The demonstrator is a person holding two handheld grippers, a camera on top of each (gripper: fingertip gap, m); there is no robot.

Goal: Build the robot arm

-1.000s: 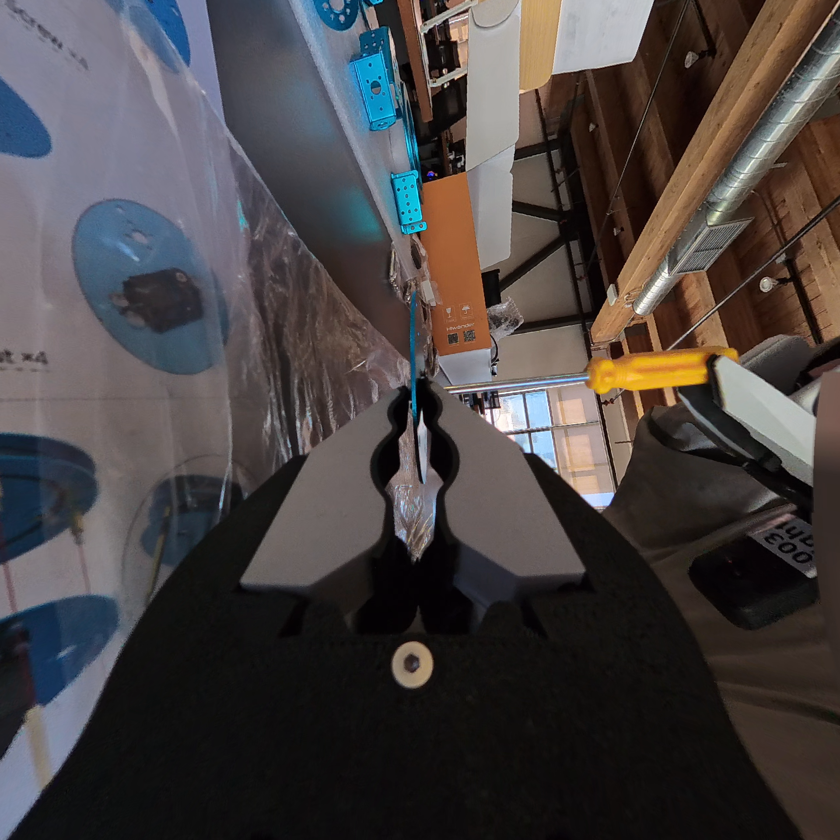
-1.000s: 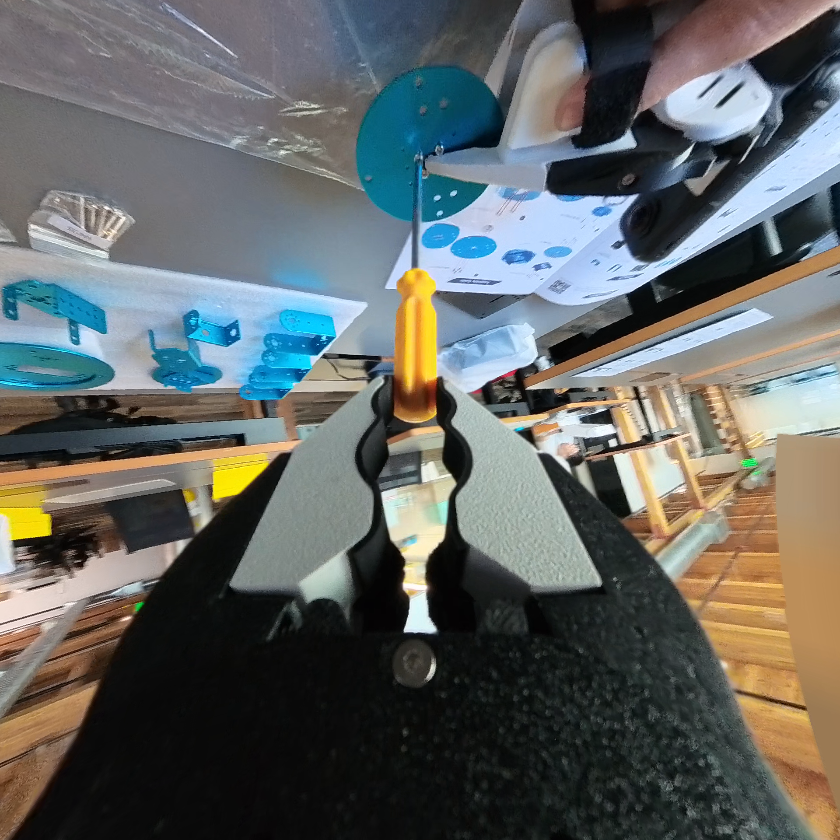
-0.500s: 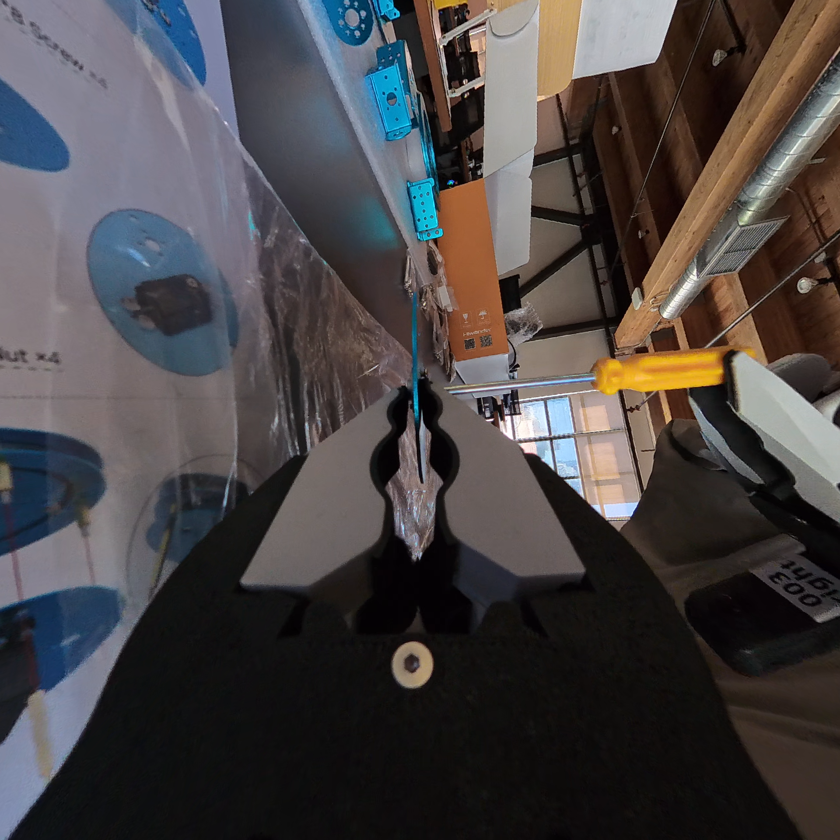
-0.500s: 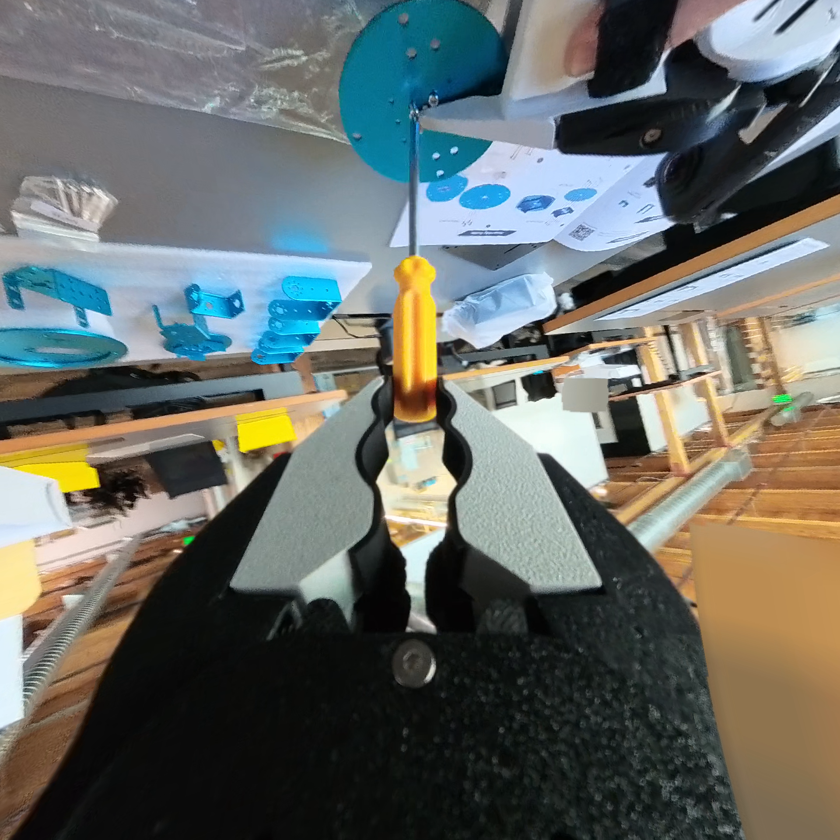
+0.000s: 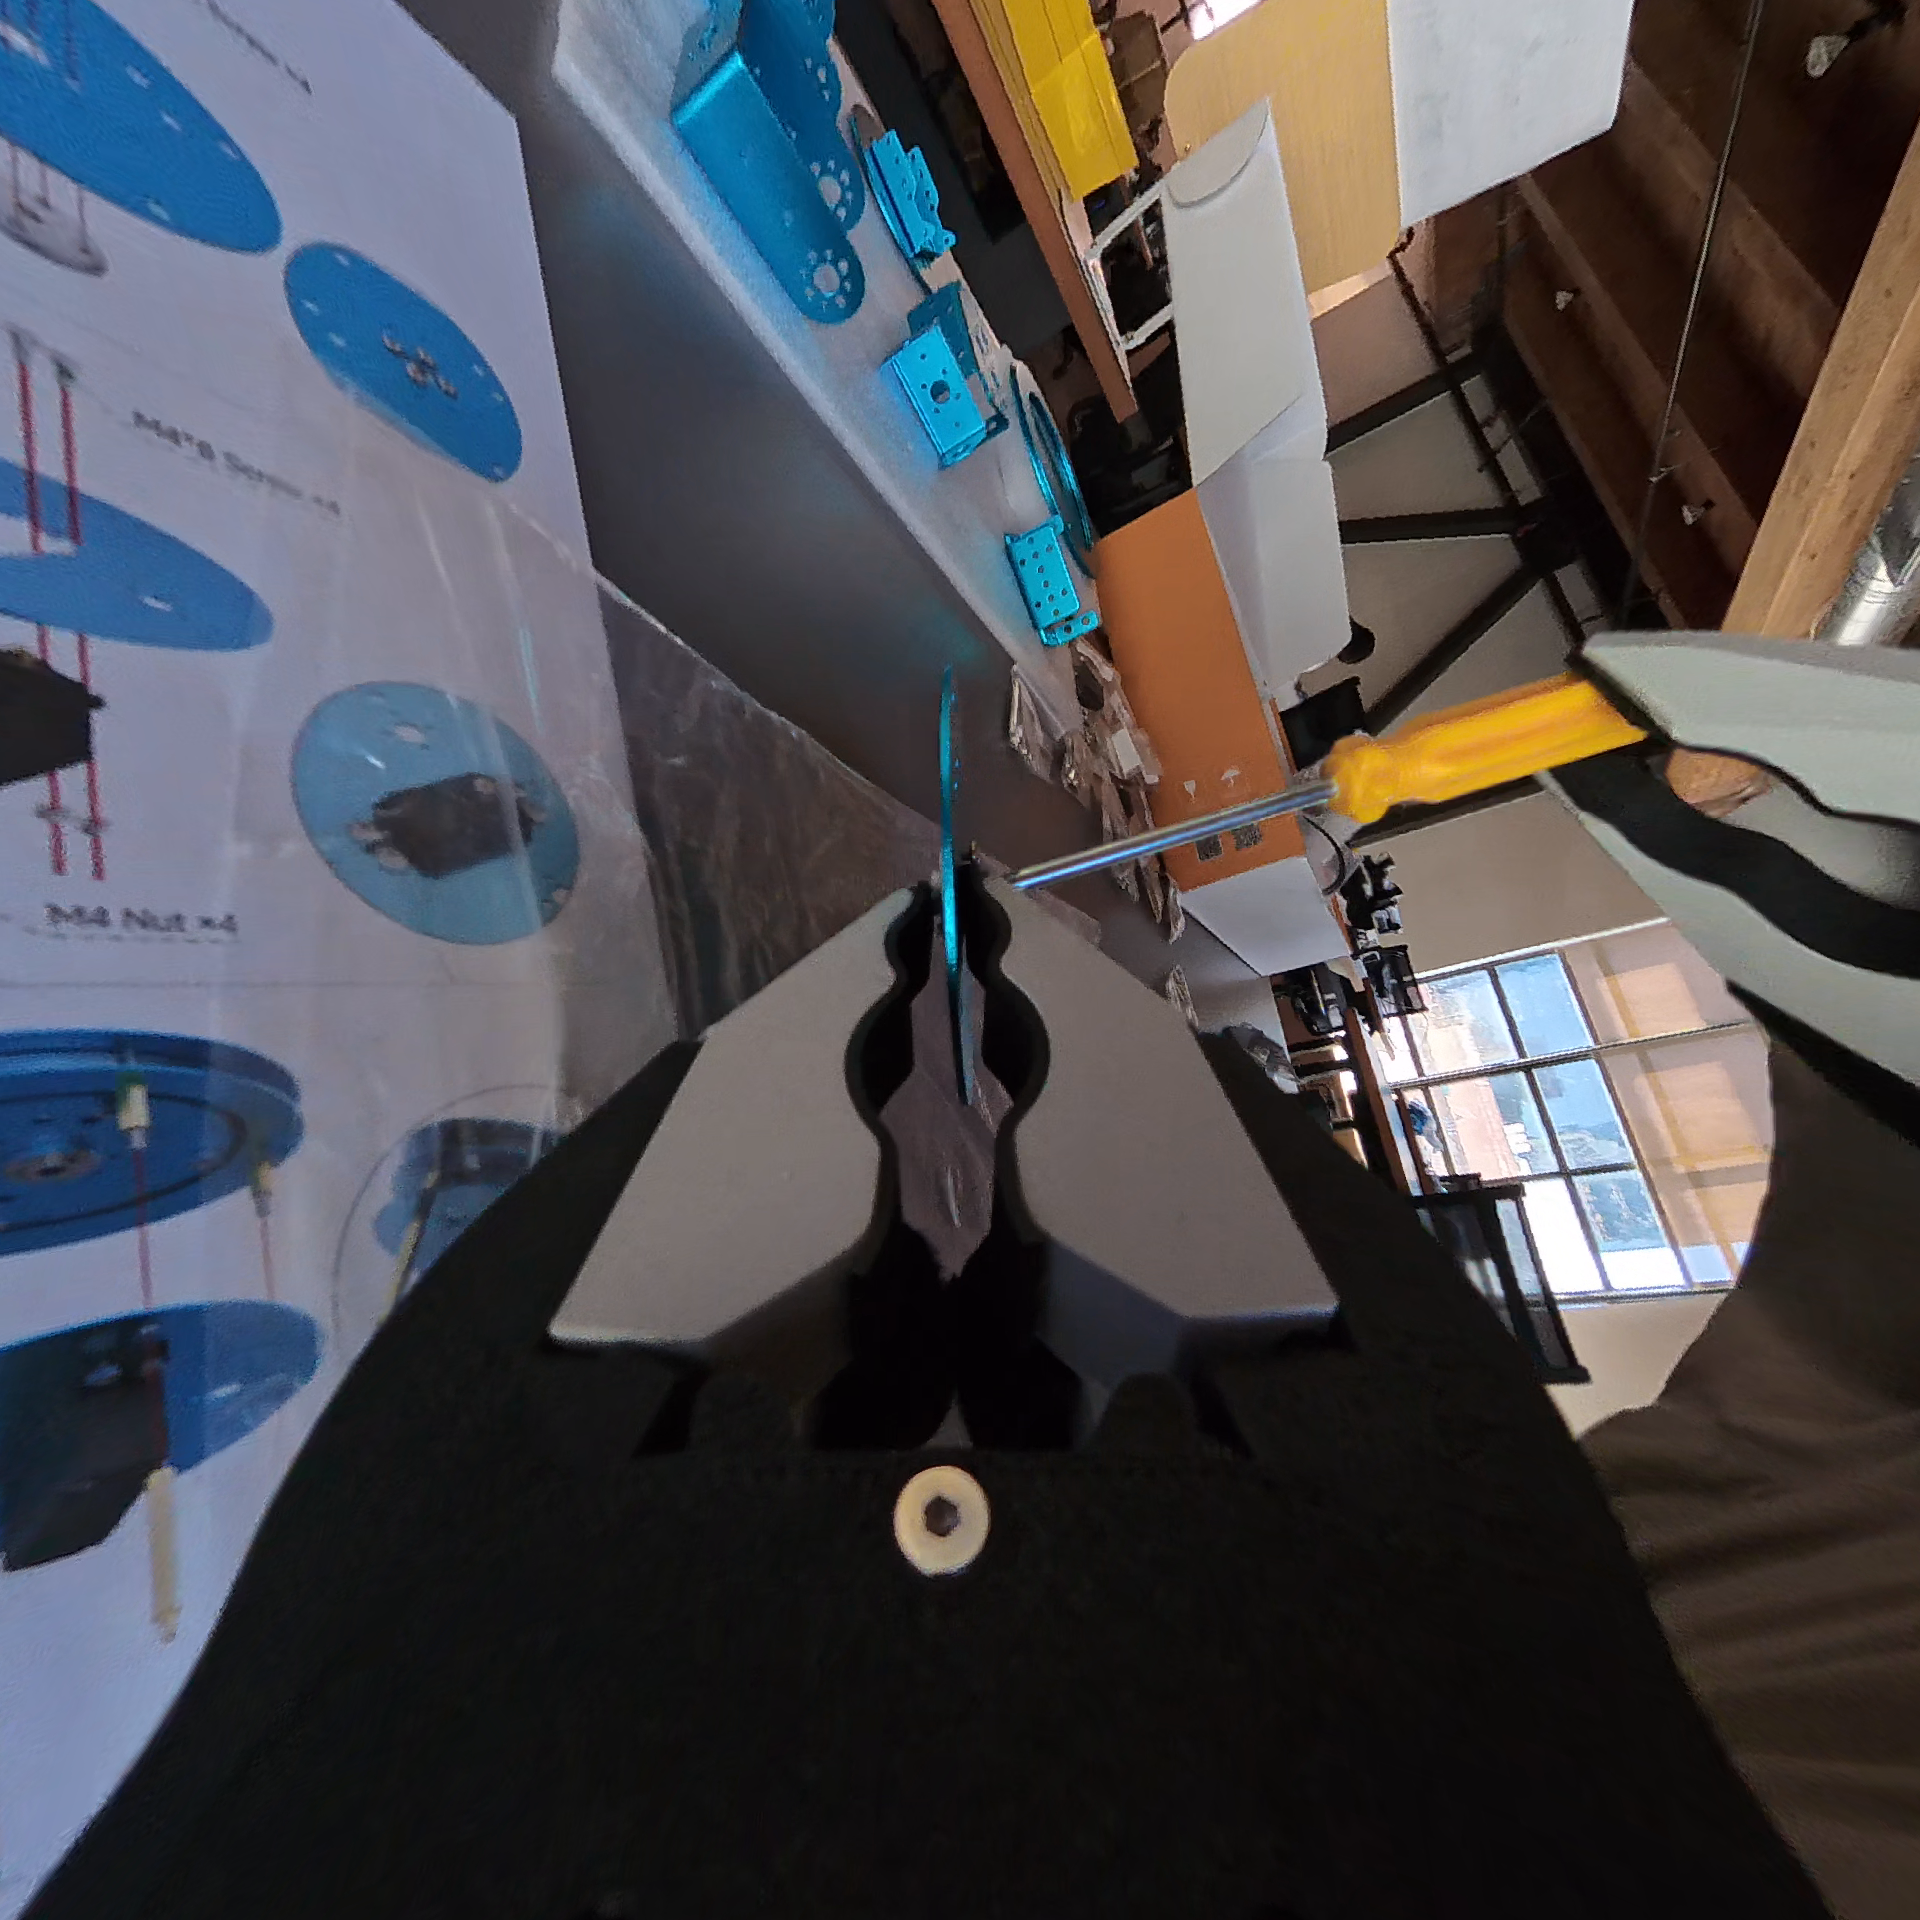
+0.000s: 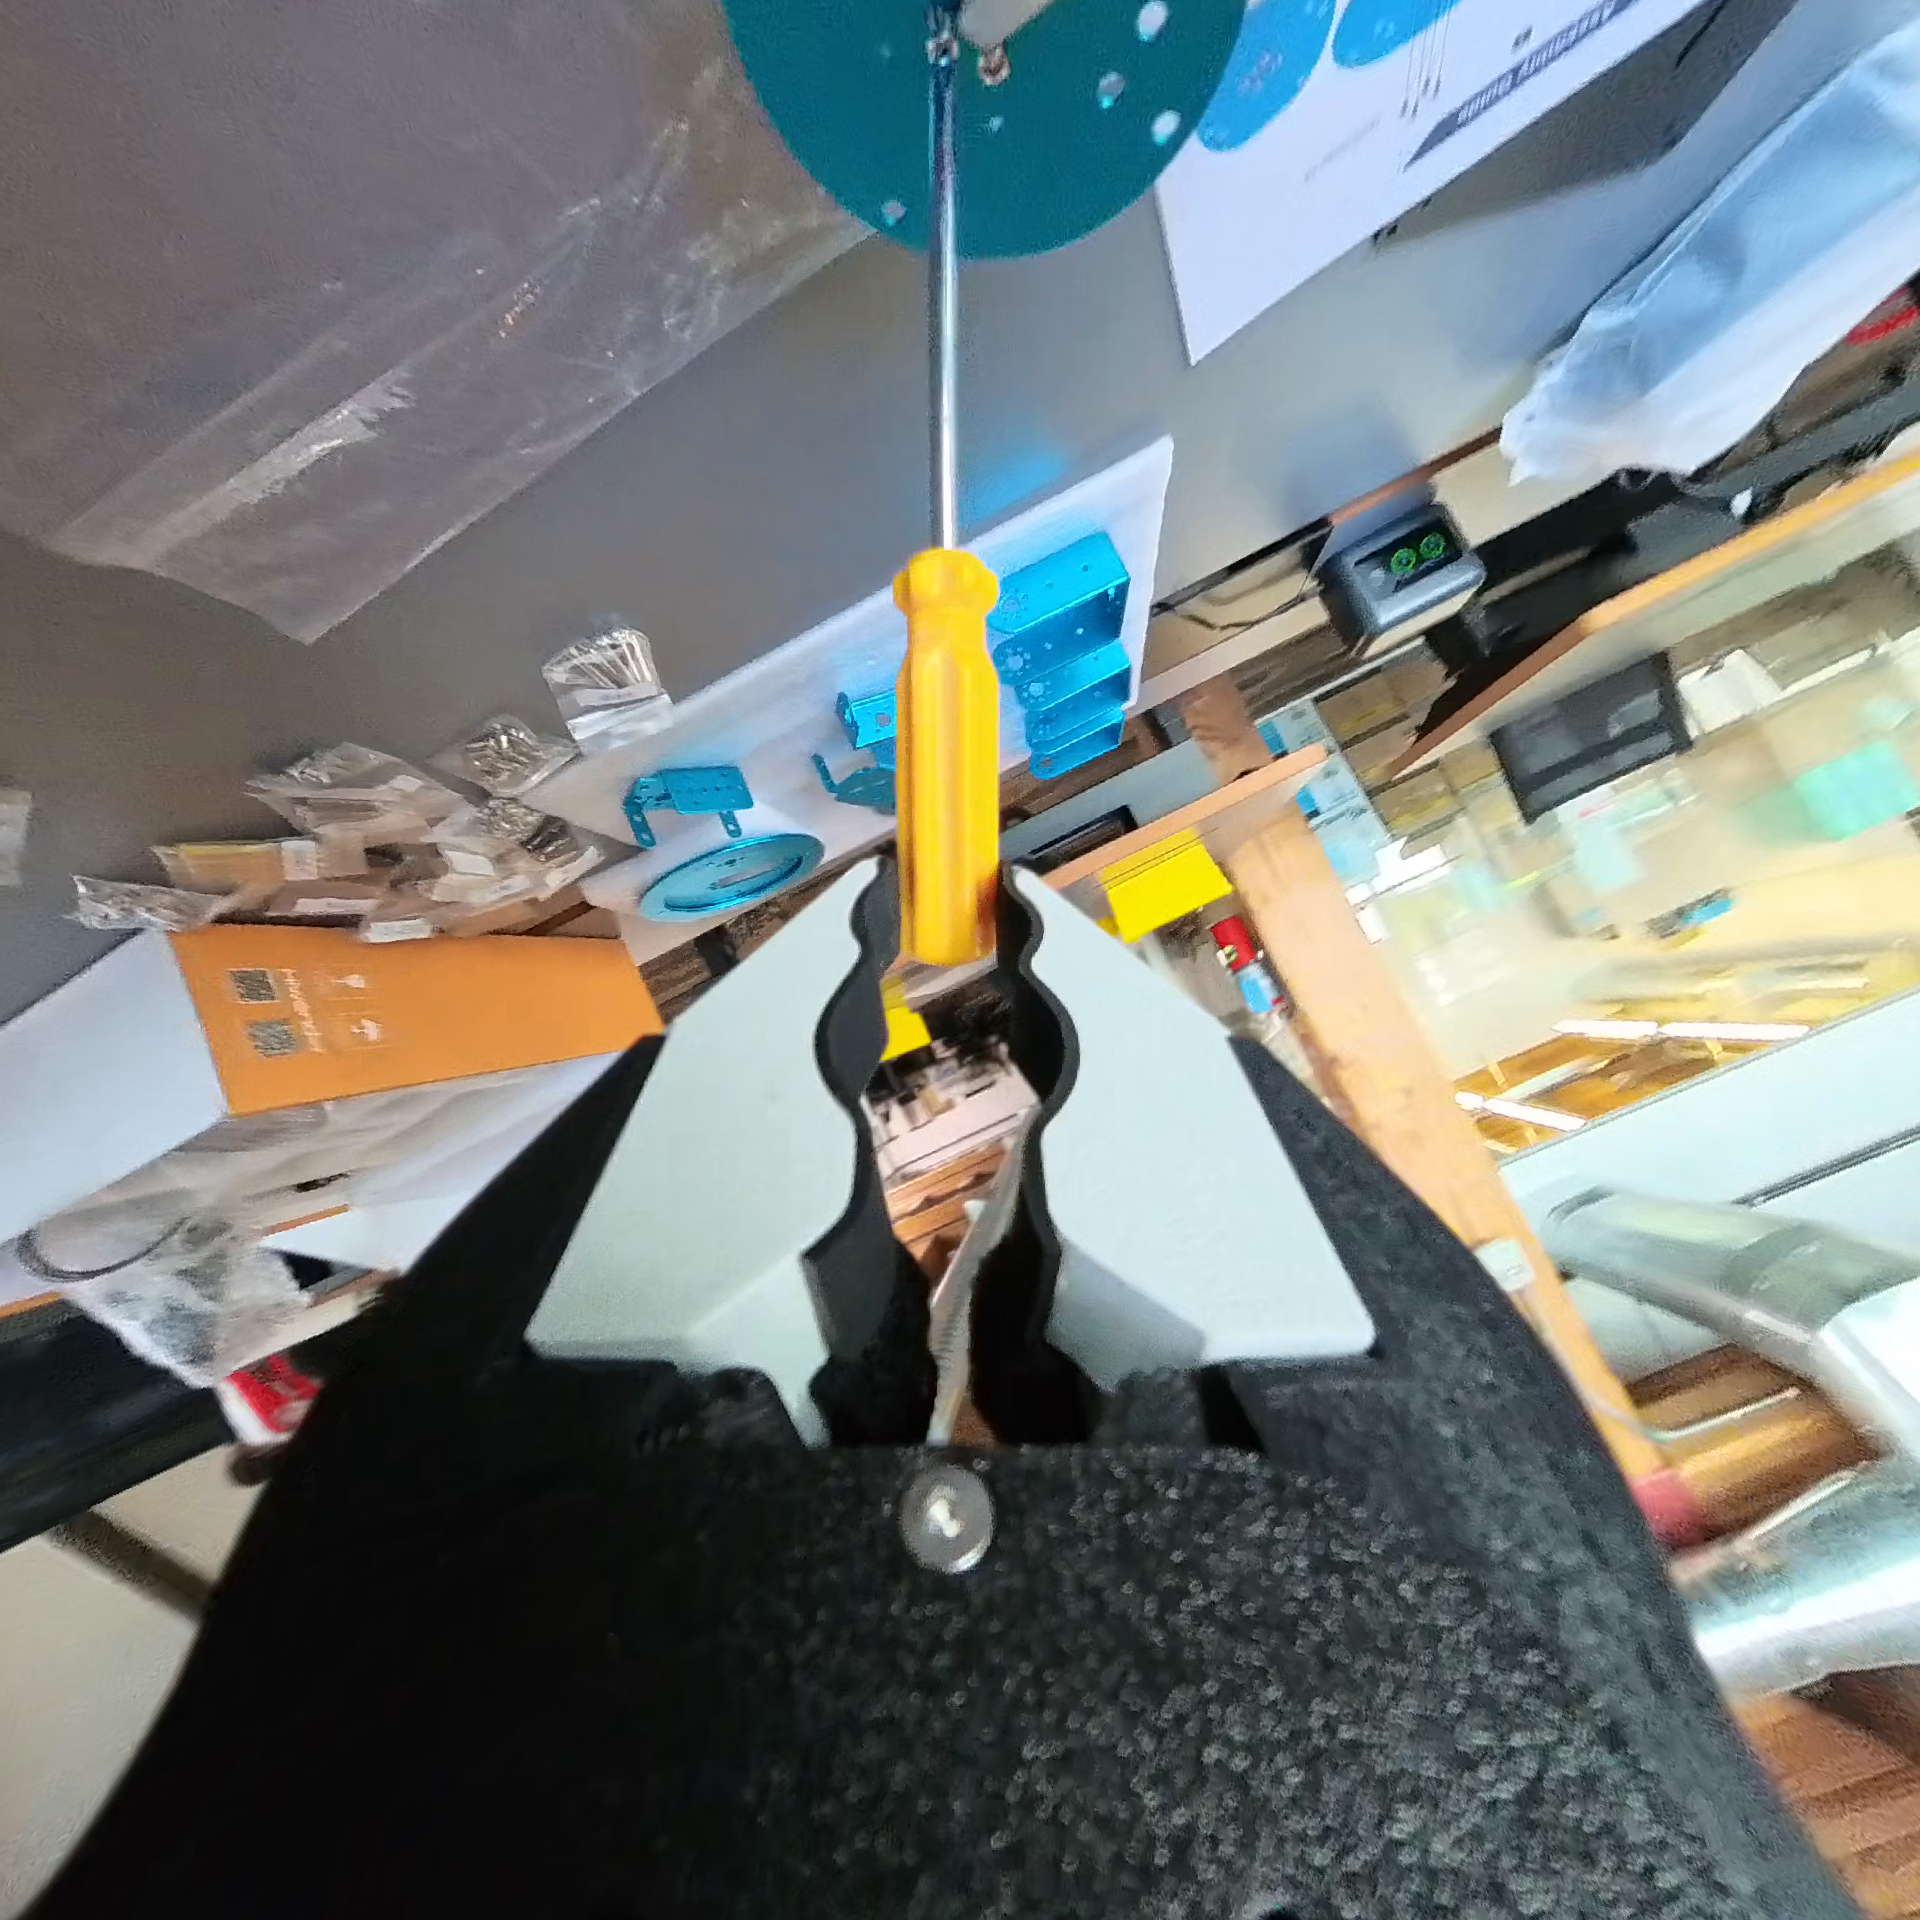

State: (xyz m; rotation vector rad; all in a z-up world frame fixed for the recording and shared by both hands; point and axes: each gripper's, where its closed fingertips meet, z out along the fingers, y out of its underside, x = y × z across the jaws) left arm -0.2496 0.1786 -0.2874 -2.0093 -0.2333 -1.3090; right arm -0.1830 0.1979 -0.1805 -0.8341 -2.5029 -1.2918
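blue brackets (image 6: 1060, 644) and parts bags (image 6: 416, 831) beyond the screwdriver (image 6: 948, 758).

Bright daylight from window (image 5: 1538, 1122); fisheye-bent edges; right view's background motion-blurred.

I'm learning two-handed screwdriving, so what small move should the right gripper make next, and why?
Probably a slight twist of the screwdriver about its shaft. The right gripper is shut on the yellow handle, and the tip meets a screw on the blue disc, which the left gripper clamps edge-on beside it. Whether the tip is fully seated cannot be told.
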